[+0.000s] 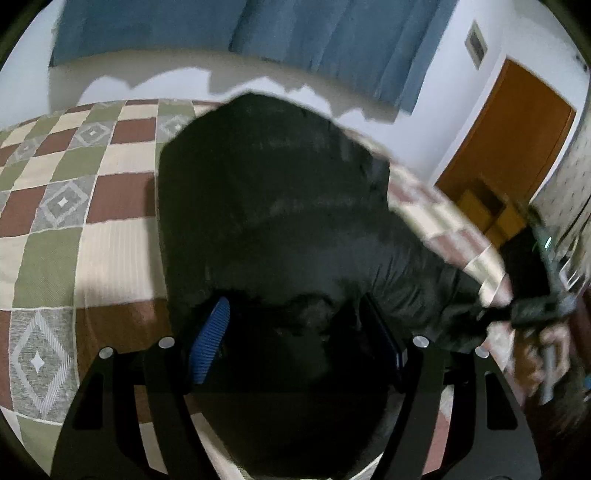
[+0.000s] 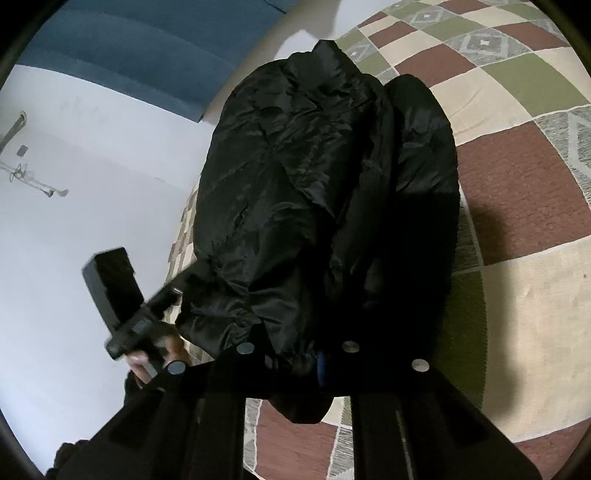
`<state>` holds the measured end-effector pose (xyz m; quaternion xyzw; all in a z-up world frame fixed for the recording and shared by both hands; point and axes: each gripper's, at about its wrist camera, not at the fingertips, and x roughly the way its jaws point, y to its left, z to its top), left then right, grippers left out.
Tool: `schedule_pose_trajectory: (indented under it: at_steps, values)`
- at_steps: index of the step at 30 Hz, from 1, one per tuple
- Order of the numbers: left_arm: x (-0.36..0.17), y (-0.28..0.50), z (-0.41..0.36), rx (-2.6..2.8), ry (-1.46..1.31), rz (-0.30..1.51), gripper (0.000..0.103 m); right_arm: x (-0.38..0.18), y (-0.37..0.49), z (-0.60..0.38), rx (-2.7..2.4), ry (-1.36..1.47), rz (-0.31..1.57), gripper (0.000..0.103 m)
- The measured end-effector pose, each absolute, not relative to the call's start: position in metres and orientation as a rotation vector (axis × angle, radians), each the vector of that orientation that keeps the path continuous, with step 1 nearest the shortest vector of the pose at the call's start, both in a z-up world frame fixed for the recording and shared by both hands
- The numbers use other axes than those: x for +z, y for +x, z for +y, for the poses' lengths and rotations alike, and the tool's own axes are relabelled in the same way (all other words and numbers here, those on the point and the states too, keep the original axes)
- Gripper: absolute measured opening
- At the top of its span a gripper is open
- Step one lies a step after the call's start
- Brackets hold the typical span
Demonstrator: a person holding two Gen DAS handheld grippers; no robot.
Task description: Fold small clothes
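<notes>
A black, shiny garment (image 1: 273, 192) lies bunched on a checkered quilt (image 1: 74, 206). In the left wrist view my left gripper (image 1: 295, 343) stands open, and the garment's near edge lies between its blue-padded fingers (image 1: 210, 343). At the right of that view my right gripper (image 1: 532, 312) is blurred at the garment's corner. In the right wrist view the garment (image 2: 295, 166) stretches away from my right gripper (image 2: 314, 363), which is shut on a bunched fold of its near hem. My left gripper (image 2: 173, 293) reaches in at the garment's left edge.
The quilt (image 2: 517, 177) covers a bed that ends behind the garment. Beyond it hang a blue curtain (image 1: 295, 33) and a white wall, with a wooden door (image 1: 509, 140) at the right. A hand (image 2: 147, 362) holds the left gripper's handle.
</notes>
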<state>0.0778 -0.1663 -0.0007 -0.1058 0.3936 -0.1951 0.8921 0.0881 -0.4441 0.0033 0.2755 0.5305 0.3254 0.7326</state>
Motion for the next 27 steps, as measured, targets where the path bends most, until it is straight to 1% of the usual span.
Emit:
schedule_pose_trajectory:
  at_steps: [4,8,13,16,19,22,23,24,26,27]
  values:
    - [-0.001,0.097,-0.157,-0.375,-0.242,0.814,0.071,-0.009,0.088,-0.450,0.719,0.623,1.173,0.012]
    - [-0.014,0.117,-0.158,-0.390,-0.264,0.857,0.071,-0.021,0.087,-0.458,0.719,0.669,1.179,0.010]
    - [-0.023,0.124,-0.186,-0.395,-0.128,0.886,0.068,-0.030,0.078,-0.471,0.702,0.685,1.187,0.010]
    - [-0.038,0.130,-0.195,-0.395,-0.097,0.901,0.068,-0.044,0.077,-0.473,0.703,0.725,1.201,0.009]
    - [-0.039,0.128,-0.195,-0.398,-0.095,0.890,0.068,-0.045,0.077,-0.476,0.729,0.735,1.211,0.011]
    - [-0.033,0.125,-0.188,-0.416,-0.105,0.875,0.069,-0.030,0.080,-0.483,0.729,0.726,1.218,0.019]
    - [-0.033,0.125,-0.187,-0.420,-0.112,0.874,0.069,-0.020,0.083,-0.489,0.722,0.715,1.193,0.028]
    - [-0.033,0.124,-0.185,-0.425,-0.123,0.874,0.069,-0.009,0.087,-0.497,0.721,0.715,1.153,0.045]
    - [-0.033,0.124,-0.184,-0.436,-0.135,0.874,0.070,0.003,0.097,-0.502,0.718,0.735,1.097,0.068]
    - [-0.033,0.125,-0.183,-0.440,-0.139,0.873,0.071,0.006,0.104,-0.501,0.717,0.736,1.082,0.068]
